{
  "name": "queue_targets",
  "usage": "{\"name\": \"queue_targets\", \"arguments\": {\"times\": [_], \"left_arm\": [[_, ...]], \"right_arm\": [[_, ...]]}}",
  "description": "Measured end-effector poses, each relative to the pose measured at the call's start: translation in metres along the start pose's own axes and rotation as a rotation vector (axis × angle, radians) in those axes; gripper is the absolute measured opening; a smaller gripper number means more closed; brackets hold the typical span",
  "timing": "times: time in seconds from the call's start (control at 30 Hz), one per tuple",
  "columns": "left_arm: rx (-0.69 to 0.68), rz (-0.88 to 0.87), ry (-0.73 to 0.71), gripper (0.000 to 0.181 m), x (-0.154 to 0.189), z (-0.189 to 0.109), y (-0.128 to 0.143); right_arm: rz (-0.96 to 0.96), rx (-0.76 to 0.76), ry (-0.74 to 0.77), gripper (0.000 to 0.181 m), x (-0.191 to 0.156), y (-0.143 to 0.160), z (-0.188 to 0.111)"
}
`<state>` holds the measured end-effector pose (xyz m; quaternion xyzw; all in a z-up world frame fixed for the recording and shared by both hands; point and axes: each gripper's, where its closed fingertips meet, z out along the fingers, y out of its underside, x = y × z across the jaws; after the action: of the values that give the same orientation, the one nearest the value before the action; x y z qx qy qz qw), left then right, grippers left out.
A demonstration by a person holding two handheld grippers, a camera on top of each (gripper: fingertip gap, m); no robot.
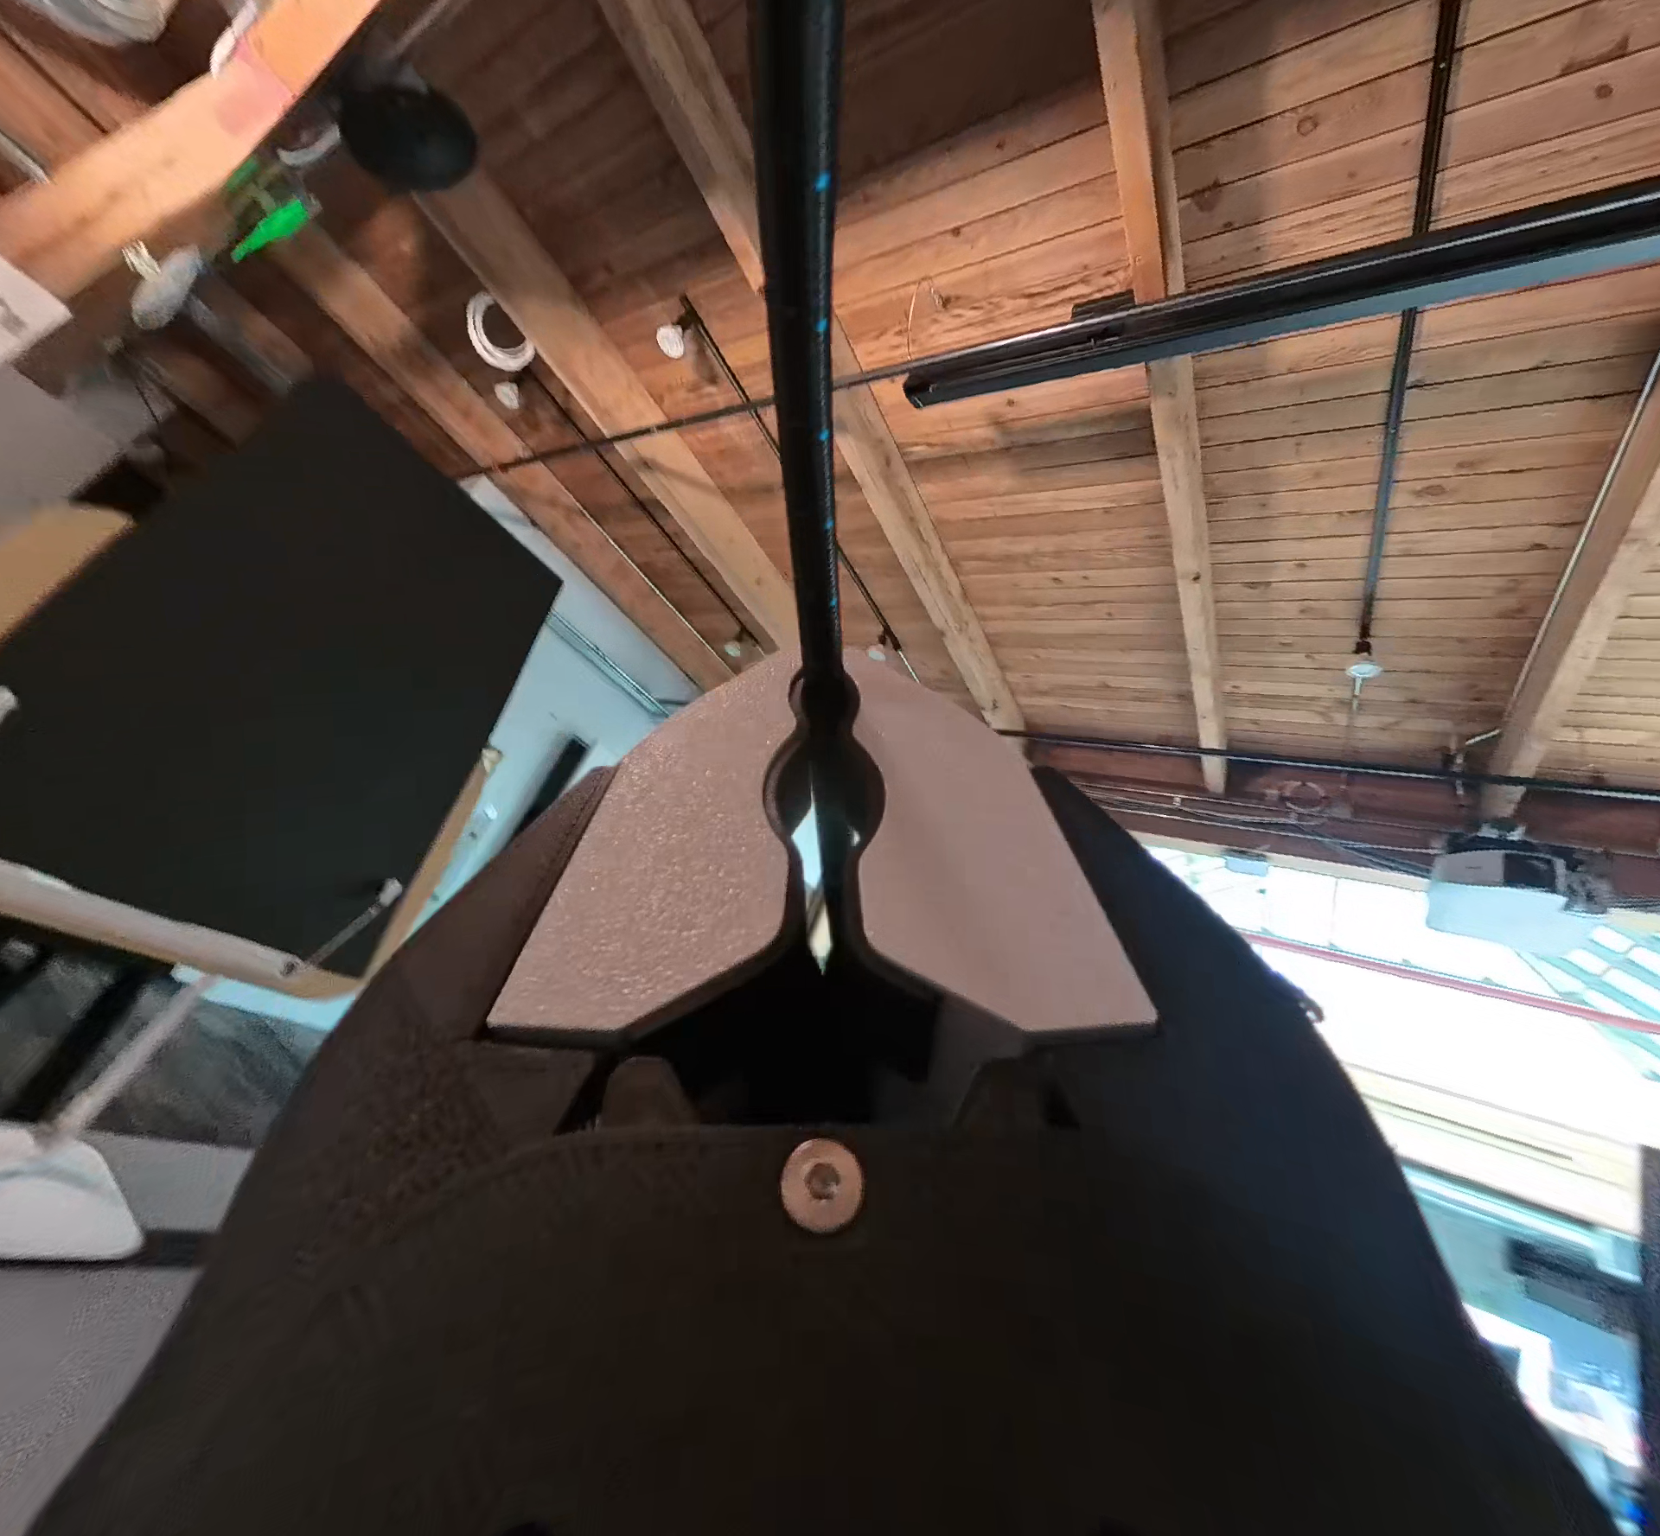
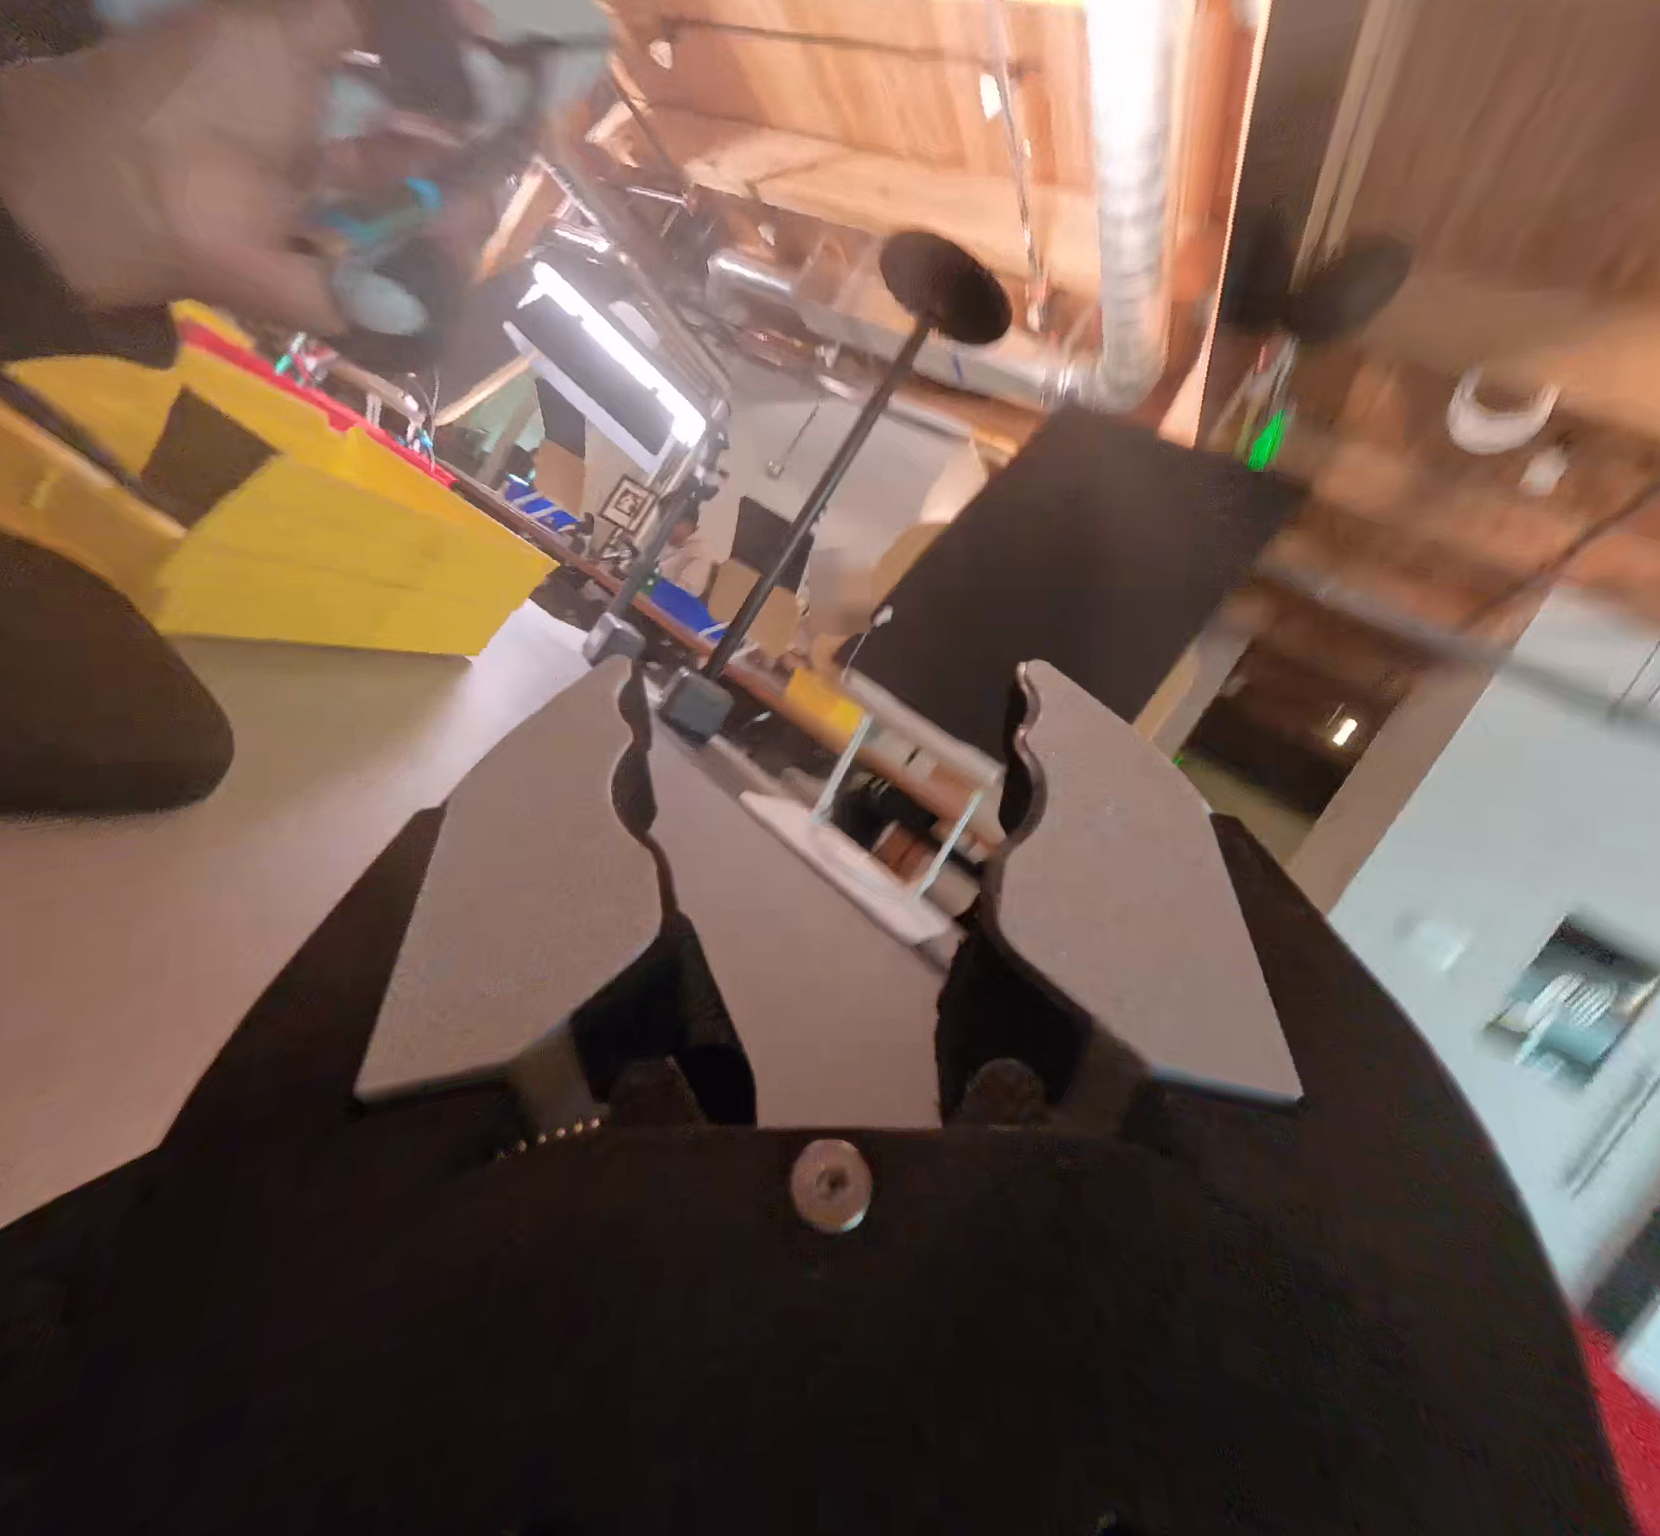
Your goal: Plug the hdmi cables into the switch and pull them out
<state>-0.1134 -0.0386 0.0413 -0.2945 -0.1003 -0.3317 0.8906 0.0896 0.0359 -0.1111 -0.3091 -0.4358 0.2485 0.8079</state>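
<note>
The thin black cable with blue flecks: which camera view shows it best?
The left wrist view: the thin black cable with blue flecks runs up from the shut left claw toward the wooden ceiling. The right wrist view shows none of it.

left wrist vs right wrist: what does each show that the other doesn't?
Left wrist only: left gripper shut on a black cable running up past the wooden ceiling.

Right wrist only: right gripper open and empty, grey table, yellow bins, a person's arm.

Both: the black panel. No switch visible in either.
</note>
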Motion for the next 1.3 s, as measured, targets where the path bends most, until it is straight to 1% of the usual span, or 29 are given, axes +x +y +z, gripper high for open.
{"name": "queue_targets", "arguments": {"times": [0.07, 0.17, 0.2, 0.23, 0.3, 0.4, 0.47, 0.53, 0.63, 0.73, 0.97, 1.03, 1.07, 1.17, 1.2, 1.23, 1.3], "left_arm": [[-0.041, -0.069, -0.009, 0.0, 0.0, 0.0, 0.018], [-0.117, -0.16, -0.032, 0.0, -0.002, -0.002, 0.049], [-0.146, -0.187, -0.044, 0.0, -0.003, -0.003, 0.061], [-0.178, -0.215, -0.057, 0.0, -0.004, -0.005, 0.073], [-0.245, -0.272, -0.082, 0.0, -0.005, -0.009, 0.1], [-0.338, -0.332, -0.13, 0.0, -0.009, -0.018, 0.136], [-0.383, -0.39, -0.163, 0.0, -0.013, -0.024, 0.155], [-0.412, -0.433, -0.191, 0.0, -0.016, -0.028, 0.166], [-0.436, -0.443, -0.207, 0.0, -0.016, -0.032, 0.175], [-0.456, -0.438, -0.211, 0.0, -0.014, -0.035, 0.181], [-0.51, -0.445, -0.241, 0.0, -0.016, -0.044, 0.201], [-0.529, -0.442, -0.246, 0.0, -0.016, -0.047, 0.207], [-0.53, -0.439, -0.247, 0.0, -0.016, -0.047, 0.208], [-0.52, -0.447, -0.226, 0.0, -0.014, -0.044, 0.204], [-0.52, -0.432, -0.211, 0.0, -0.013, -0.043, 0.203], [-0.525, -0.412, -0.209, 0.0, -0.014, -0.043, 0.203], [-0.539, -0.433, -0.208, 0.0, -0.014, -0.043, 0.204]], "right_arm": [[-0.219, 0.063, -0.023, 0.077, -0.024, -0.019, -0.001], [-0.629, 0.133, -0.027, 0.077, -0.052, -0.036, -0.004], [-0.711, 0.158, -0.023, 0.077, -0.058, -0.039, -0.006], [-0.728, 0.174, -0.028, 0.075, -0.061, -0.041, -0.008], [-0.681, 0.18, -0.037, 0.075, -0.059, -0.041, -0.008], [-0.648, 0.166, -0.104, 0.072, -0.065, -0.032, -0.01], [-0.646, 0.157, -0.183, 0.067, -0.077, -0.024, -0.012], [-0.663, 0.147, -0.249, 0.063, -0.088, -0.017, -0.014], [-0.692, 0.127, -0.27, 0.058, -0.092, -0.011, -0.013], [-0.7, 0.128, -0.267, 0.052, -0.092, -0.012, -0.013], [-0.708, 0.131, -0.318, 0.053, -0.103, -0.011, -0.014], [-0.716, 0.125, -0.341, 0.047, -0.106, -0.008, -0.015], [-0.722, 0.12, -0.359, 0.04, -0.108, -0.006, -0.015], [-0.702, 0.136, -0.35, 0.035, -0.107, -0.008, -0.014], [-0.67, 0.164, -0.326, 0.017, -0.104, -0.015, -0.015], [-0.633, 0.184, -0.298, 0.016, -0.1, -0.023, -0.015], [-0.606, 0.175, -0.317, 0.016, -0.097, -0.026, -0.015]]}}
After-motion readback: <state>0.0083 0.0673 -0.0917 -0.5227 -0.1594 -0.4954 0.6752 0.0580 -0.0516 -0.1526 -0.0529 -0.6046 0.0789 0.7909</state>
